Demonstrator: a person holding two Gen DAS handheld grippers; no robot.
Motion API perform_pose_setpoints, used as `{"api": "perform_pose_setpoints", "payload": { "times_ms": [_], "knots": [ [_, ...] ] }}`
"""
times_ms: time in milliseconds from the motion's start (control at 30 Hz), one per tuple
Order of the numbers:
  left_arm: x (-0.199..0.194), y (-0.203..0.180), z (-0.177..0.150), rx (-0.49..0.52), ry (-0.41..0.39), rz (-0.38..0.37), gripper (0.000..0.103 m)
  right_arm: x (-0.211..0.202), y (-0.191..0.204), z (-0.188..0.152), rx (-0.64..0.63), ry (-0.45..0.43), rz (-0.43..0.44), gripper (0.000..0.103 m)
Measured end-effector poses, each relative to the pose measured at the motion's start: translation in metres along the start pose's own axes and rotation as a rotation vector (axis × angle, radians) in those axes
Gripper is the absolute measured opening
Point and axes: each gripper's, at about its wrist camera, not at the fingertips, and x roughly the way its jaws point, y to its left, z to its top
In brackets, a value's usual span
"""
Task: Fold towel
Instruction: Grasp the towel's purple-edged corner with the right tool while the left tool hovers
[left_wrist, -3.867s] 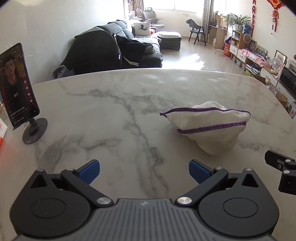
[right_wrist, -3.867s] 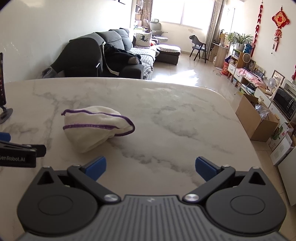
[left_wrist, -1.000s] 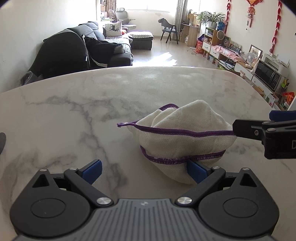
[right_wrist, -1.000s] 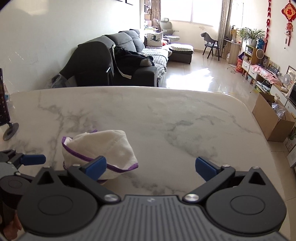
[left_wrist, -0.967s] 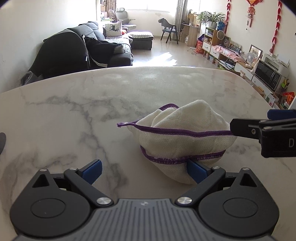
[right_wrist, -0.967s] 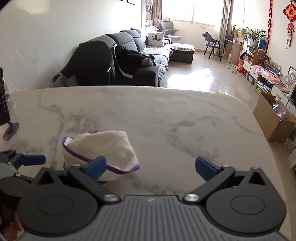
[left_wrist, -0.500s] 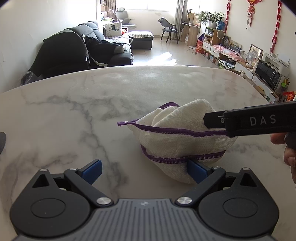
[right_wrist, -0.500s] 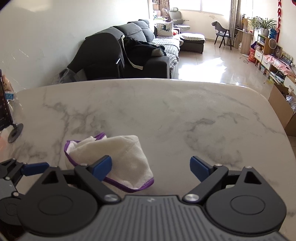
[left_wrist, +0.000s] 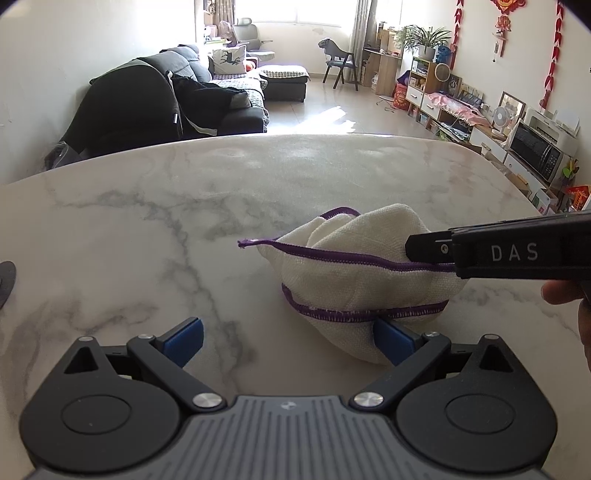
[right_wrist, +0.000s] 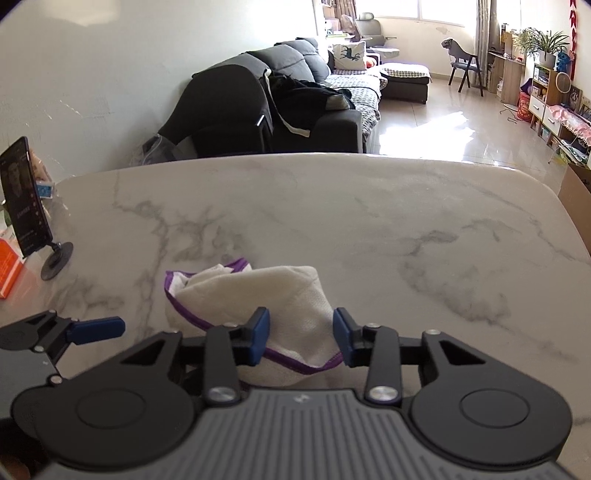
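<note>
Left wrist view: one white towel (left_wrist: 365, 273) with purple stitched edging lies bunched in a mound on the marble table (left_wrist: 147, 221), right of centre and near the camera. Two purple hem lines cross its near face, and one pointed corner sticks out to the left. The left gripper (left_wrist: 291, 336) has its two blue-padded fingers spread wide; the right pad touches the near lower edge of the towel, the left pad stands over bare marble, and nothing is held. The right gripper (left_wrist: 417, 249) enters from the right as one black bar marked "DAS", its tip against the upper right side of the mound. Part of a hand (left_wrist: 569, 295) shows behind it at the right edge.

Right wrist view: the right gripper (right_wrist: 301, 341) has its two blue pads drawn partly together, one on each side of a near fold of the towel (right_wrist: 258, 295); a gap remains, and whether the pads press the cloth cannot be told. The left gripper (right_wrist: 96, 328) appears at the near left, with one blue finger visible. One phone (right_wrist: 24, 214) on a round-based stand sits at the far left of the table, beside one orange box (right_wrist: 9, 271). One dark sofa (right_wrist: 280, 99) stands beyond the table.
</note>
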Motion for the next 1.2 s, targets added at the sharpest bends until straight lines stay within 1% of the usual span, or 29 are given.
{"api": "perform_pose_setpoints", "payload": {
  "times_ms": [100,200,533,600,633,700,733,1000,1100,1133,1167,1200],
  "knots": [
    [-0.005,0.0,0.0,0.004,-0.01,0.006,0.099,-0.005,0.005,0.0,-0.015,-0.015,0.001,0.015],
    [-0.011,0.002,0.0,-0.001,-0.02,0.011,0.099,-0.01,0.008,0.0,-0.027,-0.029,0.003,0.012],
    [-0.017,0.006,-0.003,-0.006,-0.021,0.017,0.099,-0.017,0.018,-0.001,-0.047,-0.043,0.02,0.011],
    [-0.018,0.006,-0.003,-0.005,-0.018,0.02,0.099,-0.017,0.018,-0.001,-0.044,-0.043,0.02,0.015],
    [-0.019,0.006,-0.003,-0.004,-0.017,0.02,0.099,-0.017,0.017,-0.001,-0.04,-0.043,0.011,0.015],
    [-0.021,0.007,-0.002,-0.003,-0.021,0.02,0.099,-0.017,0.015,0.0,-0.037,-0.047,-0.018,0.024],
    [-0.022,0.006,0.0,0.003,-0.031,0.015,0.099,-0.017,0.013,0.0,-0.036,-0.049,-0.033,0.026],
    [-0.033,0.0,0.018,0.048,-0.106,-0.022,0.099,-0.012,-0.003,0.006,0.021,-0.052,-0.055,0.042],
    [-0.03,-0.006,0.022,0.07,-0.114,-0.044,0.098,-0.006,-0.009,0.009,0.051,-0.04,-0.042,0.044],
    [-0.029,-0.007,0.019,0.075,-0.112,-0.063,0.097,-0.003,-0.01,0.01,0.057,-0.034,-0.039,0.044],
    [-0.026,-0.007,0.019,0.074,-0.106,-0.078,0.09,-0.001,-0.012,0.011,0.062,-0.029,-0.036,0.044],
    [-0.023,-0.008,0.019,0.07,-0.095,-0.091,0.076,0.001,-0.013,0.011,0.066,-0.024,-0.032,0.044]
  ]
}}
